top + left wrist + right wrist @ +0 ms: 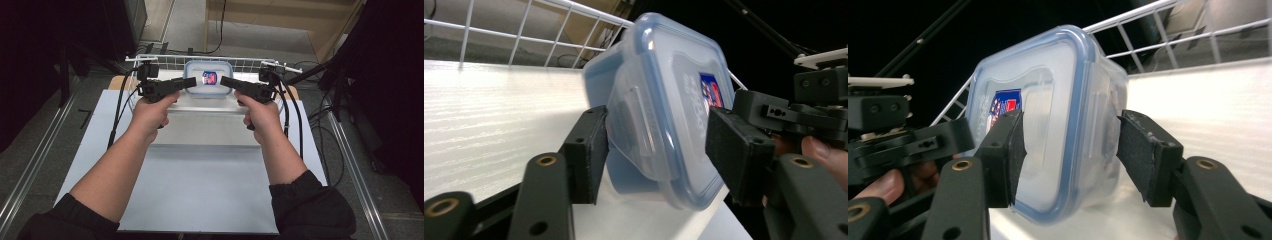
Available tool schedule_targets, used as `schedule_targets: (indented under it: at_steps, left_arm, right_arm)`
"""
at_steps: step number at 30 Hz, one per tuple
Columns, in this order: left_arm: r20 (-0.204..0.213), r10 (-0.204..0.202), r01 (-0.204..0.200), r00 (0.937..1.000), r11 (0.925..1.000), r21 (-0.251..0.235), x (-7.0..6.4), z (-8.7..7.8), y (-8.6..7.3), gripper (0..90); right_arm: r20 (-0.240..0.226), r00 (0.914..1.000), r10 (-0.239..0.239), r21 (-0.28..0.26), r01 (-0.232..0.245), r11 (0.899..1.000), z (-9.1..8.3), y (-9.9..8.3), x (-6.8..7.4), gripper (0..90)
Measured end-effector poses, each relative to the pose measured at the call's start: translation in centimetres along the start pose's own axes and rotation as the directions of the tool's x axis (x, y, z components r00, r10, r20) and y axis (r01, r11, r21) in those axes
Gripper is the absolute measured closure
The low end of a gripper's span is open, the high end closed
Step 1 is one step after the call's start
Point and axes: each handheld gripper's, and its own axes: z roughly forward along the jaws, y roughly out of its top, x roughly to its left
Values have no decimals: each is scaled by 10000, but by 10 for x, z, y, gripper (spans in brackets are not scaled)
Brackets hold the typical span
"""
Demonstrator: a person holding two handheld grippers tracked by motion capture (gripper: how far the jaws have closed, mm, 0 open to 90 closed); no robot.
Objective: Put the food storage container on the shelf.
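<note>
A clear plastic box [208, 78] with a blue-rimmed snap lid and a red and blue label sits at the far middle of the table. My left gripper [192, 82] reaches it from the left and my right gripper [224, 81] from the right. In the left gripper view the box [664, 105] has its side latch between the open jaws of the left gripper [656, 150]. The right gripper [1075, 155] stands open too, with the opposite edge of the box [1058, 110] between its pads [1148, 155]. Neither pair of pads presses on it.
A white wire rail [170, 61] runs behind and beside the box. The box rests on a raised pale panel [200, 125] on the grey table top [200, 190]. Cables [295, 125] trail from both grippers. Dark stands flank the table.
</note>
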Motion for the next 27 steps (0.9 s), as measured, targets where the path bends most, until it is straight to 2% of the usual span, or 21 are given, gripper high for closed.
schedule_targets:
  at_steps: [3, 7, 10, 12, 14, 16, 18, 20, 24, 26, 27]
  left_arm:
    - [-178, 35, -36, 9998, 10000, -14, 0, 0, -1, 363]
    - [-361, 387, -400, 9986, 9985, -365, -7, -7, 0, 362]
    - [-760, 996, -1040, 9921, 9930, -555, -14, -16, -2, 334]
    - [-1043, 1299, -1381, 9860, 9874, -766, -19, -24, -6, 331]
    - [-1241, 1628, -1748, 9788, 9803, -923, -23, -33, -11, 329]
    - [-1501, 2002, -2168, 9682, 9707, -1033, -28, -40, -18, 324]
    - [-1588, 2201, -2385, 9625, 9652, -1075, -30, -48, -27, 322]
    - [-1726, 2491, -2690, 9530, 9576, -1032, -34, -54, -37, 312]
    - [-1803, 3085, -3278, 9340, 9406, -887, -41, -65, -64, 287]
    - [-1831, 3341, -3522, 9246, 9328, -764, -42, -69, -81, 275]
    - [-1871, 3503, -3680, 9177, 9273, -690, -41, -73, -94, 269]
  right_arm:
    - [271, 9994, -215, -127, 218, 9997, 0, 0, -1, 463]
    - [477, 9981, -396, -336, 413, 9986, -4, 1, 1, 407]
    - [523, 9969, -591, -409, 613, 9973, -12, 1, 5, 365]
    - [664, 9934, -935, -483, 968, 9941, -18, -2, 10, 359]
    - [790, 9889, -1257, -526, 1301, 9901, -25, -6, 16, 353]
    - [990, 9798, -1740, -558, 1800, 9821, -33, -11, 22, 346]
    - [1089, 9733, -2020, -646, 2097, 9756, -40, -17, 26, 341]
    - [1201, 9674, -2231, -637, 2317, 9707, -46, -25, 28, 327]
    - [1407, 9483, -2843, -703, 2960, 9526, -57, -46, 32, 299]
    - [1575, 9308, -3299, -660, 3432, 9369, -63, -59, 33, 290]
    - [1640, 9235, -3467, -591, 3600, 9311, -65, -66, 33, 284]
